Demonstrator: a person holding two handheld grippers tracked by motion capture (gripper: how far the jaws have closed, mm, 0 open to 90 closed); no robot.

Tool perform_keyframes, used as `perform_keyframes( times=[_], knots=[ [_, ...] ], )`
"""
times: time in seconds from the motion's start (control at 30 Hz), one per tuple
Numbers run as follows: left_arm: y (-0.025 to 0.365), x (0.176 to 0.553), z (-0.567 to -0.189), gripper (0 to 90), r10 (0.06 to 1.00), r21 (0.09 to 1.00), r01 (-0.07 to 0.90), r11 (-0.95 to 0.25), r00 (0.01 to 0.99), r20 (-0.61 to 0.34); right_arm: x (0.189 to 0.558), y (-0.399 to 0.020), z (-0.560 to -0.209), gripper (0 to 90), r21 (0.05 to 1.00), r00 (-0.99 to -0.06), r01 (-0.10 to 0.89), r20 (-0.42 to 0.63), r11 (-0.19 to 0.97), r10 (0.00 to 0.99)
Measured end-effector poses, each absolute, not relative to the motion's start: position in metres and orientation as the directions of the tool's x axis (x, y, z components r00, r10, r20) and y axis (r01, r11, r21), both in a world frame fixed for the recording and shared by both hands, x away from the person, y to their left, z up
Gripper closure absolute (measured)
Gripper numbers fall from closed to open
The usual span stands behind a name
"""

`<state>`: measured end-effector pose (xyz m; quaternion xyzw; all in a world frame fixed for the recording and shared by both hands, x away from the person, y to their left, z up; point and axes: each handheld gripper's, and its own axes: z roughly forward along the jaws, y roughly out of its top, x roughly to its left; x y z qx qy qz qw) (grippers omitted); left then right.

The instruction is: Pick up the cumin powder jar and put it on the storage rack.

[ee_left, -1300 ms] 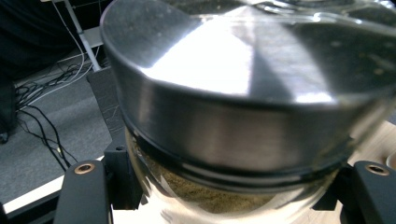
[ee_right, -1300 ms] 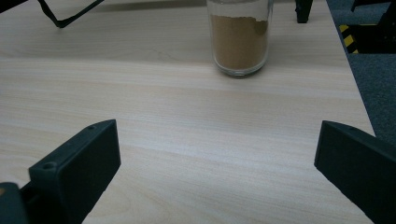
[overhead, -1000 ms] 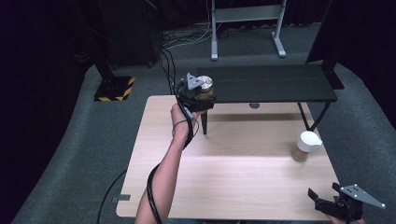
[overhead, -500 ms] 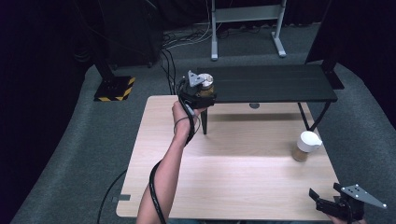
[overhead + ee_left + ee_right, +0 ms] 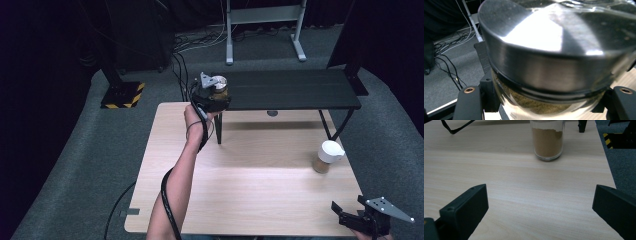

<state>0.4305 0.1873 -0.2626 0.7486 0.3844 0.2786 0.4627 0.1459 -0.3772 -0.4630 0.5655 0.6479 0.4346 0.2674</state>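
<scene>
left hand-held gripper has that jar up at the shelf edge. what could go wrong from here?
1. The left hand-held gripper grips the jar on smooth glass just below its metal lid; it could slip if the grip loosens.
2. The jar is at the end of the black shelf; set down too near the edge, it might tip onto the table.
3. The right hand-held gripper is open and aimed at the second jar; a hasty reach could knock it over.

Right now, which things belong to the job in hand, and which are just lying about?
In the job:
- left gripper, shut on the metal-lidded jar, at the black shelf

Lying about:
- white-lidded jar of brown powder on the table
- right gripper, open
- yellow-black block on the floor
</scene>
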Motion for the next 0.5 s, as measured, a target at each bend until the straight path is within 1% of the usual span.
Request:
perform_keyframes(
  times=[0.5],
  knots=[
    [0.179, 0.441, -0.26, 30.7, 0.835, 0.9, 0.321, -0.294, 0.544, 0.079, 0.145, -0.379, -0.463, 0.0, 0.863, -0.211, 0.506, 0.141, -0.016, 0.967]
  ],
)
